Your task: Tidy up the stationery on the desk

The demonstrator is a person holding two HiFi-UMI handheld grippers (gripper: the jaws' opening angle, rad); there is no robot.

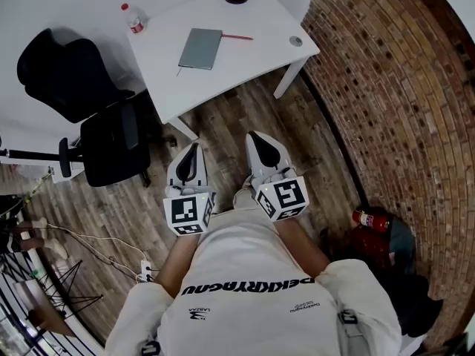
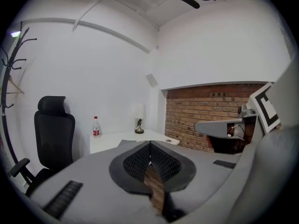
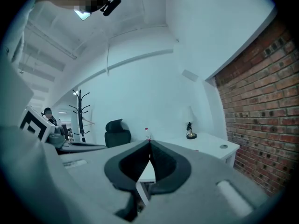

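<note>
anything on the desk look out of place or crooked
Nothing looks spilled or damaged. The grey notebook lies askew to the edges of the white desk, and a red pen lies loose beside it.

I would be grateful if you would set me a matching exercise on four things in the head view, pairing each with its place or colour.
Things:
1. notebook
2. pen
3. bottle
4. office chair

Places or colours:
A. red, lying beside the notebook's right edge
B. black, on the wooden floor left of the desk
C. grey, lying flat near the middle of the desk
D. red-capped, standing at the desk's left corner

Pairs: 1-C, 2-A, 3-D, 4-B.
</note>
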